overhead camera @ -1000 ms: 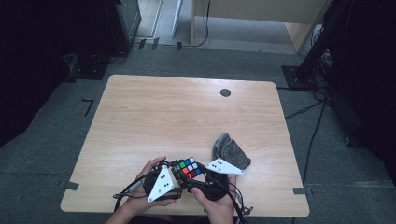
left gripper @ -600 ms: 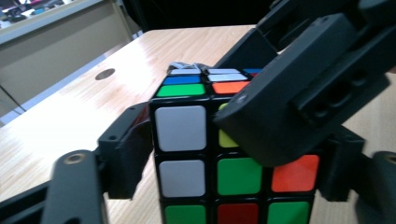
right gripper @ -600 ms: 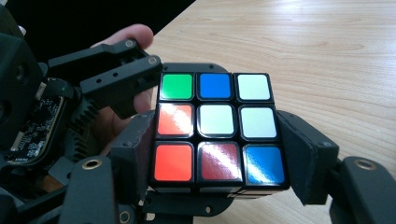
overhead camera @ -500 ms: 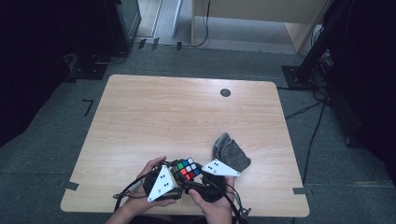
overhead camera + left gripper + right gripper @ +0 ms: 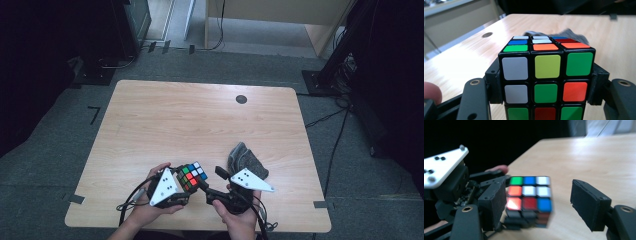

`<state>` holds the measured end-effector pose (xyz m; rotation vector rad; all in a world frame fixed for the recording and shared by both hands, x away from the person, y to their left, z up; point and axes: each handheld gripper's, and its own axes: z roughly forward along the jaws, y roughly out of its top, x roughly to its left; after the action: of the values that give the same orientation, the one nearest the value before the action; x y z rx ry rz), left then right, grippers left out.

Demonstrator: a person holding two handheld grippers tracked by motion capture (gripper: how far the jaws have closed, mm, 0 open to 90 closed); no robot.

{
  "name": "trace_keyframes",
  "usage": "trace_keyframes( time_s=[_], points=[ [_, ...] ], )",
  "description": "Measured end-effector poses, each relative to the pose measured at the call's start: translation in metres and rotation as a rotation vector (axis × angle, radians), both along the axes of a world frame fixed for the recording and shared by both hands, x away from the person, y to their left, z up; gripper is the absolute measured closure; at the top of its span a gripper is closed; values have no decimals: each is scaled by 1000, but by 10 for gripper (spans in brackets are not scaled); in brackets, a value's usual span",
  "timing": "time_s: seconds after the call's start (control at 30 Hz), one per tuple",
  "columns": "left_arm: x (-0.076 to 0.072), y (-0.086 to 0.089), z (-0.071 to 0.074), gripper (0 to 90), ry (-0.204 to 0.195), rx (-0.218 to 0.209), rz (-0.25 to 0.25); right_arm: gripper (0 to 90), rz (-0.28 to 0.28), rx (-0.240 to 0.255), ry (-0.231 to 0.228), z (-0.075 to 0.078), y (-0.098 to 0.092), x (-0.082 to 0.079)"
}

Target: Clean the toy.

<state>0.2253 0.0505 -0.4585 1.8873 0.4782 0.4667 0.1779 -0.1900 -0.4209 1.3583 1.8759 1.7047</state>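
A scrambled Rubik's cube (image 5: pixel 192 175) is held just above the near edge of the wooden table (image 5: pixel 200 120). My left gripper (image 5: pixel 187 183) is shut on it and has just closed a little tighter. Its black pads (image 5: pixel 494 85) press on the cube (image 5: pixel 546 75) from both sides. My right gripper (image 5: pixel 210 181) stands open just right of the cube, and its jaws have just been opening. In the right gripper view one pad (image 5: pixel 495 203) sits close by the cube (image 5: pixel 530 192), while the other pad (image 5: pixel 587 205) is well apart from it.
A crumpled grey cloth (image 5: pixel 246 159) lies on the table just beyond the right gripper and shows behind the cube as the cloth (image 5: pixel 571 33). A black round cable hole (image 5: pixel 241 99) sits near the far edge. Dark stands and cables surround the table on the carpet.
The left gripper and the cube have shifted a little left and away from the near edge. The right gripper's jaws stand wider apart than before.
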Motion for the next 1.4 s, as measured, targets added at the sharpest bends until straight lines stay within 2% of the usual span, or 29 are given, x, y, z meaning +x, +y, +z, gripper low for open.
trace_keyframes(
  time_s=[0.03, 0.1, 0.17, 0.23, 0.4, 0.57, 0.67, 0.77, 0.87, 1.0, 1.07, 1.13, 1.23, 1.3, 1.33, 1.4],
  points=[
    [4, 5, 1, 339, 27, -25, 14, 299, -21, 15, -6, -1, -2, 0],
    [10, 13, 4, 339, 55, -52, 52, 299, -49, 17, -11, -6, -4, 0],
    [15, 20, 5, 339, 75, -78, 76, 300, -53, 7, -6, -14, -2, 1],
    [18, 26, 7, 340, 107, -124, 95, 301, -47, -15, 17, -25, 3, 5],
    [20, 27, 11, 340, 165, -216, 89, 298, 7, -53, 60, -45, 21, 8],
    [16, 18, 12, 340, 216, -273, 61, 254, 61, -71, 32, -49, 38, 4],
    [12, 10, 12, 339, 239, -293, 43, 231, 57, -74, 15, -49, 43, 2],
    [8, 3, 11, 339, 247, -294, 32, 228, 27, -75, -6, -48, 44, 0],
    [6, -2, 9, 338, 264, -298, 25, 253, 8, -70, -26, -47, 43, -1],
    [5, -7, 3, 337, 308, -320, -3, 288, -18, -97, -52, -46, 46, -2],
    [3, -9, 3, 336, 305, -317, -9, 309, -40, -116, -57, -46, 47, -3],
    [4, -9, 3, 334, 307, -315, -3, 324, -37, -112, -53, -47, 46, -3],
    [7, -6, 2, 328, 325, -317, -13, 345, -35, -136, -50, -46, 46, -4],
    [6, -5, 3, 317, 312, -314, -9, 347, -26, -137, -41, -46, 46, -4],
    [6, -4, 4, 306, 298, -325, -9, 347, -19, -136, -40, -46, 46, -3],
    [7, 4, 11, 276, 282, -381, -4, 347, -18, -155, -38, -46, 46, -3]
  ],
)
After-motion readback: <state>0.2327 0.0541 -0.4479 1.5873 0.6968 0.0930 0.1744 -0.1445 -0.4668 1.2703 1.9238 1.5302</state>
